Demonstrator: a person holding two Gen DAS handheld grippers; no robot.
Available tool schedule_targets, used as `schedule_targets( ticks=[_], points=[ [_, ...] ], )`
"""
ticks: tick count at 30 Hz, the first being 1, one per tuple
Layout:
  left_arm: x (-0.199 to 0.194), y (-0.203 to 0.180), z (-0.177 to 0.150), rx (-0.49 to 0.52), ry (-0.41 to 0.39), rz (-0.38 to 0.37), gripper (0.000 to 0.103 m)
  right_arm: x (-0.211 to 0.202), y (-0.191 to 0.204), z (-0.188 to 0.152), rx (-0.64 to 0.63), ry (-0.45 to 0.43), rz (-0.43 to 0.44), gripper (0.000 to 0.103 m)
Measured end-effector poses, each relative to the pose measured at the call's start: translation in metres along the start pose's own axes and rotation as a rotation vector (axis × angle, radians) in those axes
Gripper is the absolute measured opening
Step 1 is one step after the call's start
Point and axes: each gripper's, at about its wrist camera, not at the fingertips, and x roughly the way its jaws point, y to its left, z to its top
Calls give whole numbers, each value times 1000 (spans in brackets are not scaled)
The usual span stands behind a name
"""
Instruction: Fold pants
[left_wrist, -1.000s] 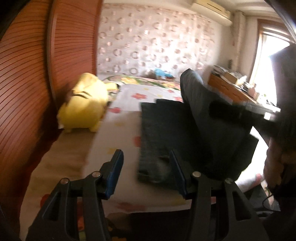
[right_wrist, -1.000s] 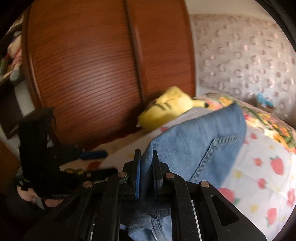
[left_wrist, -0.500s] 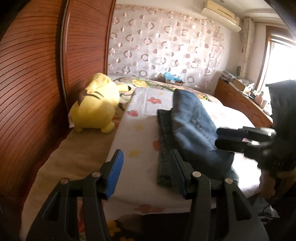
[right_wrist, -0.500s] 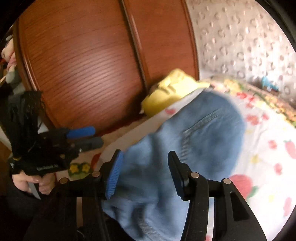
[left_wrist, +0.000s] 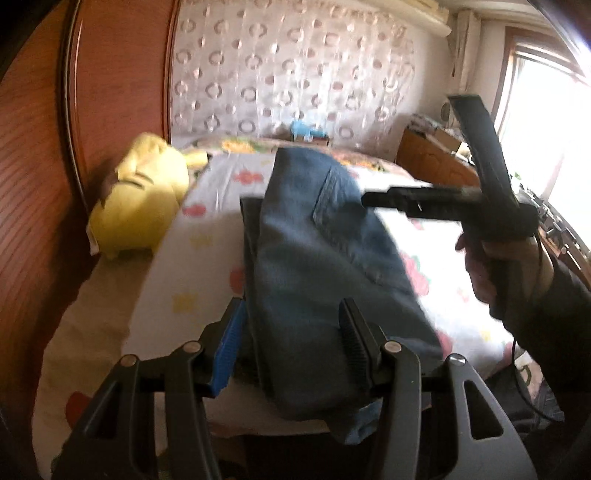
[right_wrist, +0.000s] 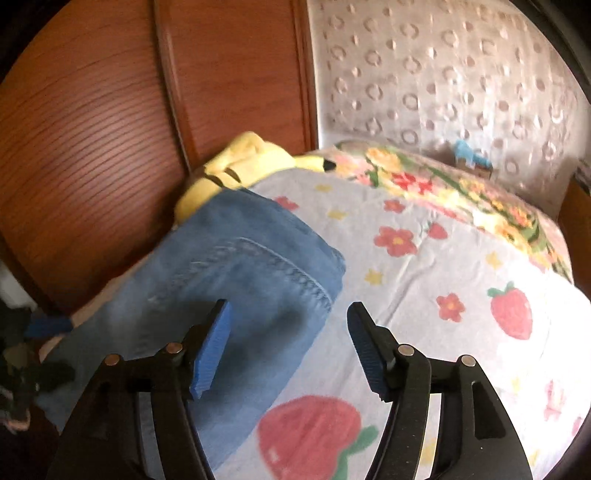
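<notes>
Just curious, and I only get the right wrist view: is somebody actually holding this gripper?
Observer: Yes. The left wrist view shows a hand holding the right gripper above the jeans. Its jaws are opening, with nothing pinched.
Operator: And the other gripper?
Observer: The left gripper is open, at the jeans' near end.
Operator: Where does the light come from?
Observer: A bright window, right of the bed.
</notes>
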Motion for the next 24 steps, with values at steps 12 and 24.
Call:
schedule_targets(
  ticks=[12, 24],
  points=[
    [13, 1, -22, -30, 38, 0, 51, 41, -19, -15, 117, 116, 128, 77],
    [18, 4, -22, -25, 32, -51, 36, 37, -16, -13, 111, 118, 205, 41]
  ],
)
